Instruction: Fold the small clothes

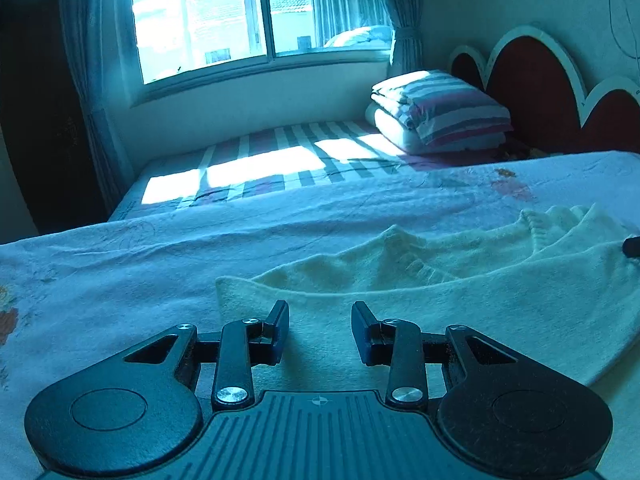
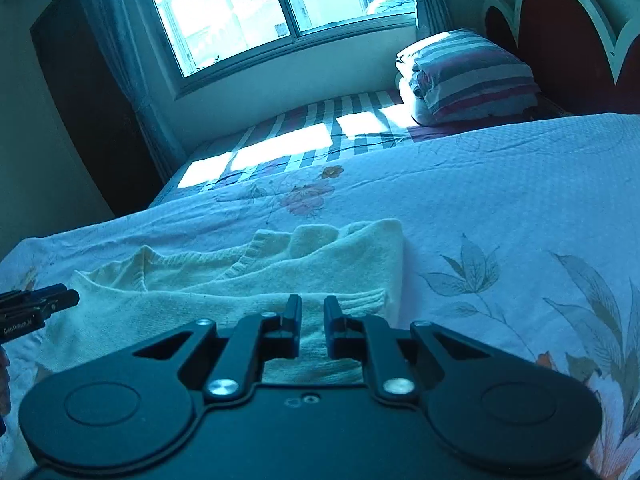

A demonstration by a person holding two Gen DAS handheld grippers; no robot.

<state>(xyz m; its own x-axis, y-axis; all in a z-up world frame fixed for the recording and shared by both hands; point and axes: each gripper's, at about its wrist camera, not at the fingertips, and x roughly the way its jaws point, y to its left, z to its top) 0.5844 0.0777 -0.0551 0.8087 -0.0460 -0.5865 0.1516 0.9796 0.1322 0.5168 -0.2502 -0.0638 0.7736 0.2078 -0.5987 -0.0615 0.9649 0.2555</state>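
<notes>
A small cream knitted sweater (image 1: 460, 292) lies partly folded on the floral bedspread (image 1: 120, 280). It also shows in the right wrist view (image 2: 248, 280). My left gripper (image 1: 320, 332) is open, its jaws apart over the sweater's near left part, with nothing between them. My right gripper (image 2: 312, 326) hovers over the sweater's near right edge, jaws a small gap apart and holding nothing. The left gripper's tip (image 2: 44, 304) shows at the left edge of the right wrist view. The right gripper's tip (image 1: 632, 246) shows at the right edge of the left wrist view.
A folded striped quilt (image 1: 440, 112) sits at the bed's far end by a red and white headboard (image 1: 540, 80). A window (image 1: 224, 12) with curtains is behind. The floral bedspread (image 2: 520, 220) stretches right of the sweater.
</notes>
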